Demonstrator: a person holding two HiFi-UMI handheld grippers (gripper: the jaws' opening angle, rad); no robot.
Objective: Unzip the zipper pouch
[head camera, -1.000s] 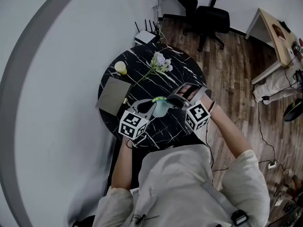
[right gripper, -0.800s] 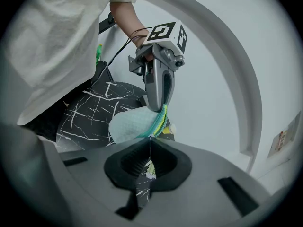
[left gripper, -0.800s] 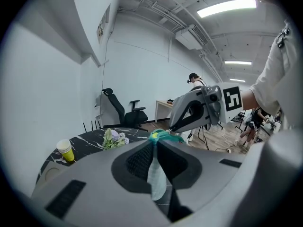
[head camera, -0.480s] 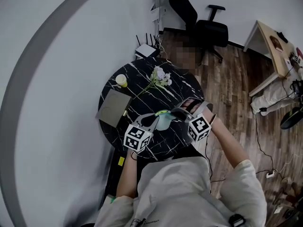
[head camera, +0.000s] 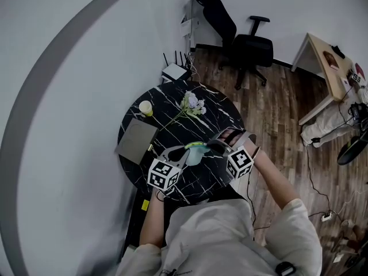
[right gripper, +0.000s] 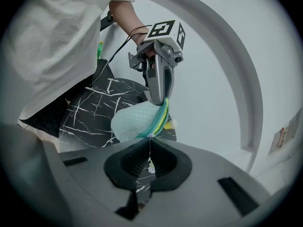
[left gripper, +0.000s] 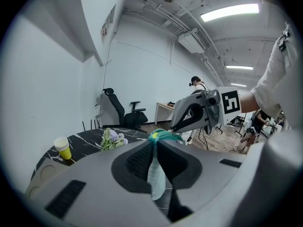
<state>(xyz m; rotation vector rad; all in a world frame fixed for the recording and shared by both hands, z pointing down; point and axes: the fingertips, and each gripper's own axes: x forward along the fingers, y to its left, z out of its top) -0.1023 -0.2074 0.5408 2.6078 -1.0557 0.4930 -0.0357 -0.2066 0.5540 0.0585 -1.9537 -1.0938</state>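
Zipper pouch [head camera: 194,152] hangs in the air between your two grippers, over the near side of the round black table [head camera: 218,117]. It is a light blue-green, with a green and yellow zipper along its top.

Behind the table, a black office chair [head camera: 253,45] stands on the wood floor [head camera: 276,108]. A flat grey pad [head camera: 137,141] lies at the table's left edge.

Your left gripper [head camera: 183,149] is clenched on one end of the pouch. The soft cloth is squeezed between its jaws. Your right gripper [head camera: 211,146] is at the other end of the pouch. Its jaws are pinched tight on the thin zipper pull [right gripper: 151,144].

On the far side of the table lie some pale flowers [head camera: 191,103]. A small yellow cup [head camera: 146,108] stands near them.
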